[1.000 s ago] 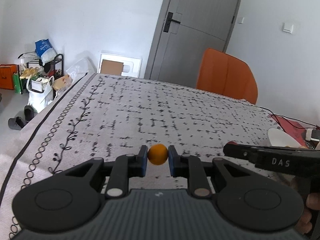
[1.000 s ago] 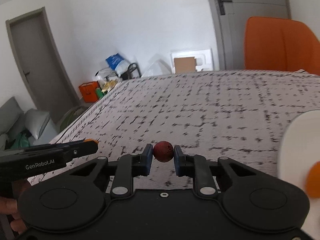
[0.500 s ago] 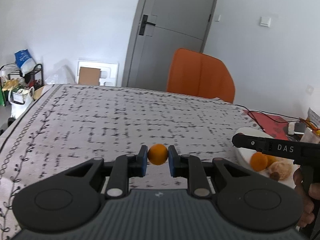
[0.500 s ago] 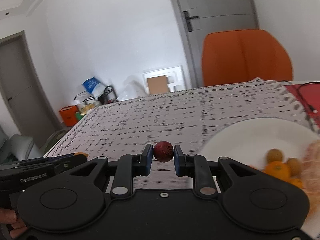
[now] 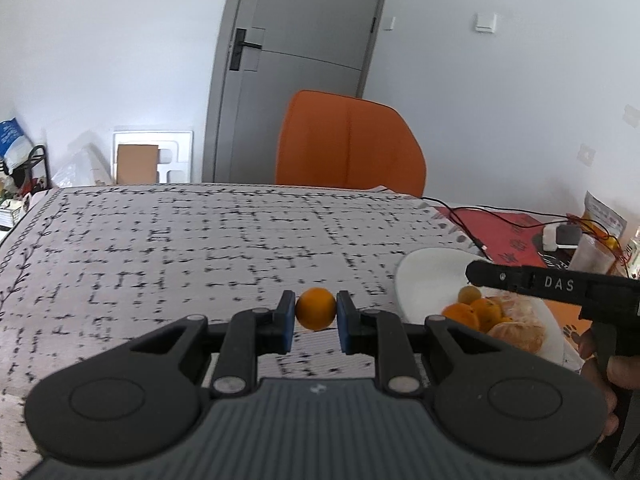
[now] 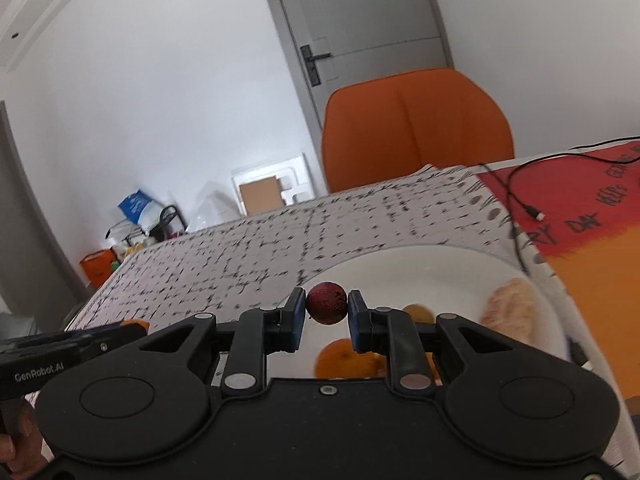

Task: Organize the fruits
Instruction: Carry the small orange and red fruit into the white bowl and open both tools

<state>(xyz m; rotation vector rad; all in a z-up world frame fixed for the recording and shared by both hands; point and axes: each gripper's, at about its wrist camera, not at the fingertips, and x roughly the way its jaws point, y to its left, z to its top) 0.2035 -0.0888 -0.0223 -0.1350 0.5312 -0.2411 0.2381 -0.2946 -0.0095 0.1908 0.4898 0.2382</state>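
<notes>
My left gripper is shut on a small orange fruit and holds it above the patterned tablecloth, left of the white plate. My right gripper is shut on a dark red round fruit and holds it over the near left part of the white plate. The plate holds small orange fruits, a peeled citrus and a small brownish fruit. The right gripper's body reaches over the plate in the left wrist view.
An orange chair stands behind the table's far edge. A red and orange mat with a black cable lies right of the plate. Packets and small devices sit at the far right. A grey door is behind.
Both grippers have swung to the right with their fruits. The plate has come into fuller view, and the right gripper now hangs over it.
</notes>
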